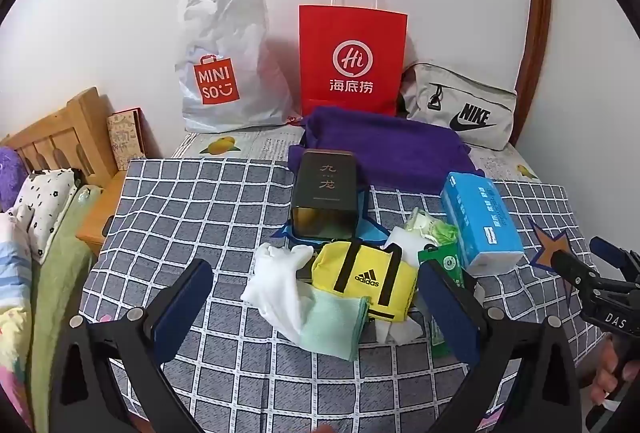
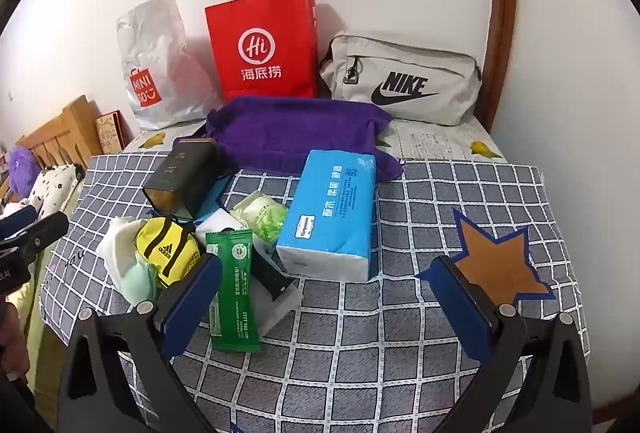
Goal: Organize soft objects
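Several soft items lie heaped mid-table on the checked cloth point(image 1: 192, 201): white cloth point(image 1: 276, 285), mint towel point(image 1: 340, 325), yellow adidas pouch point(image 1: 366, 283), green sachet point(image 2: 234, 281), blue tissue pack point(image 2: 332, 213).

Hidden or unclear: a white foam-like piece point(image 2: 280, 307) lies mostly under the sachet; a dark object upon it cannot be identified. A pale green packet point(image 2: 262, 217) is half covered. The black tin point(image 1: 324, 193) sits partly on a blue-edged patch and overlaps the purple towel point(image 1: 384, 149).

Edges and room: open cloth at 3 o'clock of the heap, around the orange star point(image 2: 496, 265), and at 9 o'clock toward the table's left edge. Along 12 o'clock stand a Miniso bag point(image 1: 228, 61), red paper bag point(image 1: 352, 61) and Nike pouch point(image 1: 460, 105) against the wall.

Left gripper point(image 1: 316, 307): jaws at full spread, nothing gripped; white cloth, mint towel and pouch lie between them, beyond the tips.

Right gripper point(image 2: 332, 303): jaws at full spread, empty; sachet beside the left pad, tissue pack at 12 o'clock.
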`<state>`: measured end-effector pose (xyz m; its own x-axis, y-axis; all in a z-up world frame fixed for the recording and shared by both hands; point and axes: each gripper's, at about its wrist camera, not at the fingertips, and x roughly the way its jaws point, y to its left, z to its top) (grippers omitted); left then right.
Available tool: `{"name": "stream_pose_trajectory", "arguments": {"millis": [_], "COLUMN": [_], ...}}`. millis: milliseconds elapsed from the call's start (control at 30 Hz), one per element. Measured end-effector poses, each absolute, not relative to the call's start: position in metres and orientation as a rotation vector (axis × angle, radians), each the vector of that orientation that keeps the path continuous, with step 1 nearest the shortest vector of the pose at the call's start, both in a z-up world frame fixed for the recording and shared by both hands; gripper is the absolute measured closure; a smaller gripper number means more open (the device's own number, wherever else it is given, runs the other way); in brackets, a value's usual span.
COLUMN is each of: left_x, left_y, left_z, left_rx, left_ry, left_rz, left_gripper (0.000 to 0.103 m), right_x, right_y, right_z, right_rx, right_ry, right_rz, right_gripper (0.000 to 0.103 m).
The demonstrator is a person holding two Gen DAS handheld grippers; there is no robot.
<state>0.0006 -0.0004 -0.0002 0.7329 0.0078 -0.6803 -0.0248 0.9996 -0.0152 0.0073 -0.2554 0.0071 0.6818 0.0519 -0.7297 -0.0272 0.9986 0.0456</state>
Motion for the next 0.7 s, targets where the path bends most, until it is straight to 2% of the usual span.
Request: {"name": "stream_pose_trajectory", "arguments": {"millis": [700], "left_x": [-0.0010], "left_y": [-0.0091], "left_z": [0.0006], "left_rx": [0.003], "left_ry": [0.727], "left_rz": [0.005], "left_gripper": [0.000], "right_x": [0.0044], "right_y": [-0.2584], "right_z": [0.0083], "right_rx": [0.041], "right_ry": [0.822], "right_rz": [0.041], "right_gripper": [0.000]}}
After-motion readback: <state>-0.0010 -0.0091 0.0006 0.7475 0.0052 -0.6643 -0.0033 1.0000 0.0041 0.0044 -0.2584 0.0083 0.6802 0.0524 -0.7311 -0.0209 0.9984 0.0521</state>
